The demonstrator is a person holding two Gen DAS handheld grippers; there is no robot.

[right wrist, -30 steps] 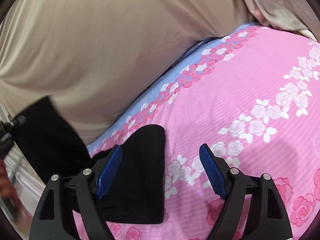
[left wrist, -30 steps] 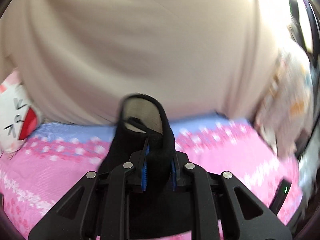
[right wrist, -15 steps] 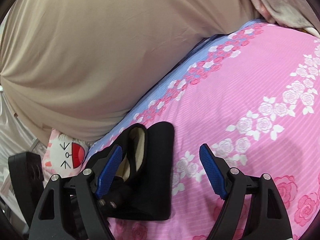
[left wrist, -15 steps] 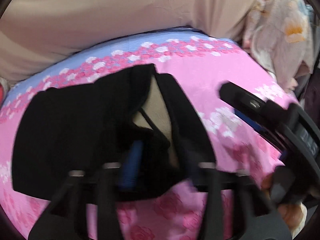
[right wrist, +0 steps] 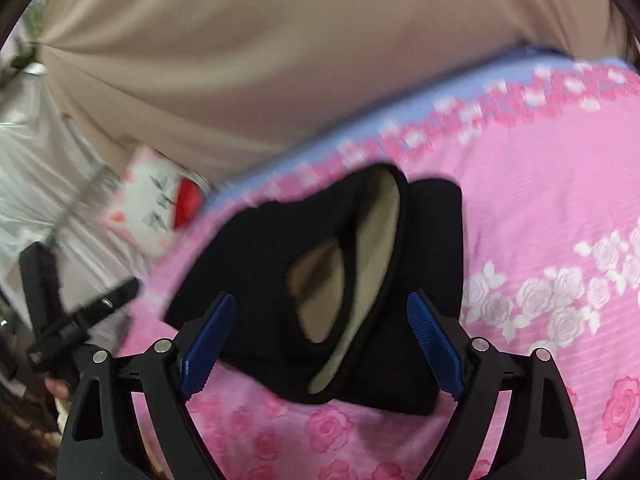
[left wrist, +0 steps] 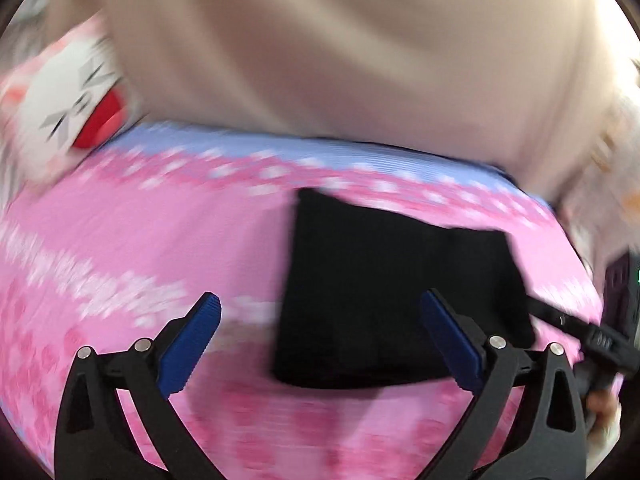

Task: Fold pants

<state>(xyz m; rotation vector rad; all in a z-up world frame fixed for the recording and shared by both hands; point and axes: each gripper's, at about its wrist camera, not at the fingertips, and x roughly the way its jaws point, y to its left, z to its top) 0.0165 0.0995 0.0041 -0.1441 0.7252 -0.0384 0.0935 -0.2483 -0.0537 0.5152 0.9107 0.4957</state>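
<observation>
The black pants (left wrist: 400, 300) lie folded in a compact block on the pink floral bedsheet (left wrist: 120, 248). In the right wrist view the pants (right wrist: 260, 256) show an open flap with a beige lining (right wrist: 380, 216) on top. My left gripper (left wrist: 320, 332) is open and empty, just in front of the pants' left part. My right gripper (right wrist: 320, 332) is open and empty, its fingers straddling the near edge of the pants. The left gripper (right wrist: 80, 320) also shows at the left edge of the right wrist view.
A large beige cushion (left wrist: 340, 60) runs along the far side of the bed. A white and red cartoon pillow (left wrist: 72, 108) lies at the far left; it also shows in the right wrist view (right wrist: 156, 204). The right gripper's body (left wrist: 608, 336) is at the right edge.
My left gripper has opened and let go of the pants, then drawn back to the left. The pants now lie flat on the sheet. My right gripper has moved closer over them.
</observation>
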